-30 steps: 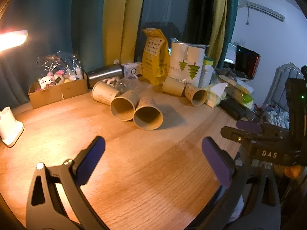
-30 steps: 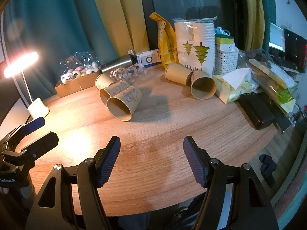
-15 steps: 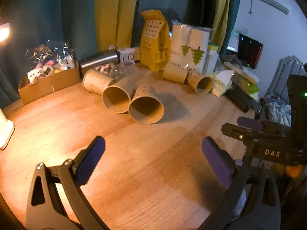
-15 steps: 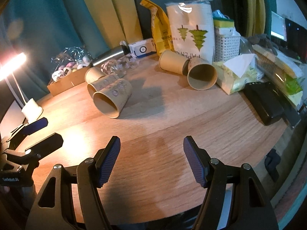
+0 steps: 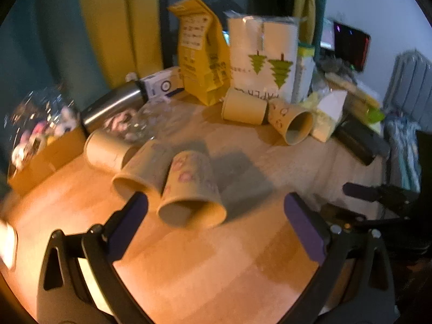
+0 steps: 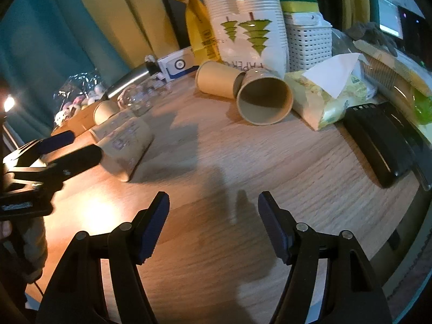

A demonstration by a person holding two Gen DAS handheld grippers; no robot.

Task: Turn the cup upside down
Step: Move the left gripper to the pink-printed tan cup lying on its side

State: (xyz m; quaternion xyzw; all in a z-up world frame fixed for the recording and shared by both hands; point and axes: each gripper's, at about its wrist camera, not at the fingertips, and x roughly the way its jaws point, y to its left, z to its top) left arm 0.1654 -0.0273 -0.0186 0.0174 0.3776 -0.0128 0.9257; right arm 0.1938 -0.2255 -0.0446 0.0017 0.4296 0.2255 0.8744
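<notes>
Several brown paper cups lie on their sides on the wooden table (image 5: 216,270). The nearest cup (image 5: 190,191) has pink drawings and its mouth faces my left gripper (image 5: 216,224), which is open and empty, with its fingertips just short of the rim. A second cup (image 5: 140,170) lies against its left side, a third (image 5: 106,149) behind. Two more cups (image 6: 263,98) (image 6: 216,79) lie at the back right. My right gripper (image 6: 213,224) is open and empty over bare table, well short of them. The nearest cup also shows in the right wrist view (image 6: 125,145).
Along the back stand a yellow bag (image 5: 199,62), a pack of paper cups (image 6: 245,24), a white basket (image 6: 309,40), a steel flask (image 5: 113,105) and a cardboard box (image 5: 46,151). A tissue pack (image 6: 329,91) and black case (image 6: 378,145) lie at the right.
My left gripper has moved forward and closer to the nearest cup, which now lies just ahead of its fingertips. My right gripper has also moved forward toward the back-right cups. Both stay open.
</notes>
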